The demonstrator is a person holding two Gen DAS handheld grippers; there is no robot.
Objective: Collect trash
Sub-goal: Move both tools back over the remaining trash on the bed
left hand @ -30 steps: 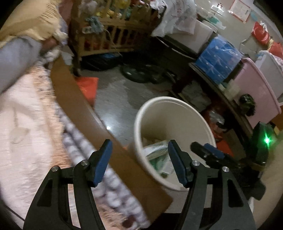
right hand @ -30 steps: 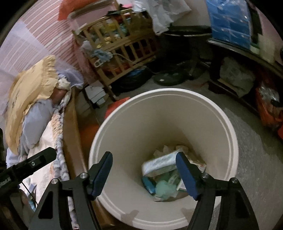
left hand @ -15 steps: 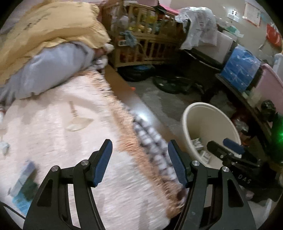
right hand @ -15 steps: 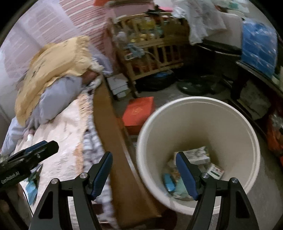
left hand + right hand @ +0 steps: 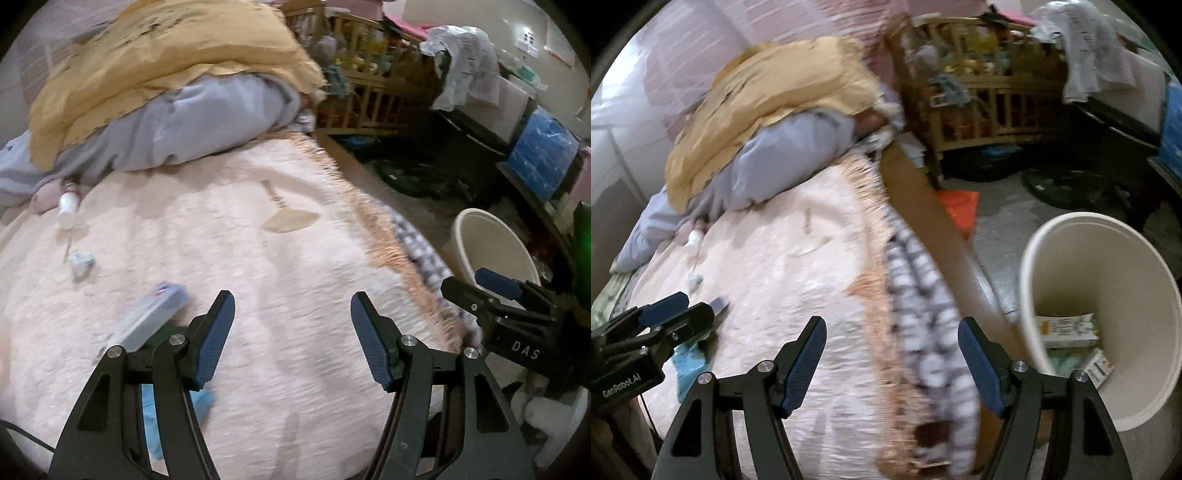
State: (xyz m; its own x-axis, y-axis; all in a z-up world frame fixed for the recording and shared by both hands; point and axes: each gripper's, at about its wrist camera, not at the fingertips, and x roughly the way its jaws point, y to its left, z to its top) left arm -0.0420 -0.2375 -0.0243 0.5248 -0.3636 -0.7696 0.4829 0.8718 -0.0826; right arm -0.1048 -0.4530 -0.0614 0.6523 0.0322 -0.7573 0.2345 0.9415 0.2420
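Note:
My left gripper point(image 5: 291, 321) hangs open over the pale pink blanket point(image 5: 258, 266) on the bed, nothing between its fingers. Just left of it lies a flat grey-blue packet point(image 5: 151, 317), and a blue wrapper point(image 5: 201, 400) shows under its left finger. Farther left sit a small crumpled wrapper point(image 5: 81, 260) and a small white bottle point(image 5: 68, 206). My right gripper point(image 5: 892, 343) is open and empty above the bed's fringed edge. The cream trash bin point(image 5: 1108, 258) stands on the floor to its right, with cartons point(image 5: 1065, 328) inside. The bin point(image 5: 484, 236) also appears at right in the left wrist view.
A yellow quilt point(image 5: 155, 62) and a grey-blue pillow point(image 5: 192, 122) are piled at the head of the bed. A wooden crib point(image 5: 982, 88) full of clutter stands behind. A brown bed rail point(image 5: 923, 199) separates bed and floor. An orange box point(image 5: 960, 206) lies on the floor.
Both grippers have swung left, away from the bin and over the bed. The bin slid to the right edge of both views, and the trash on the blanket came into sight.

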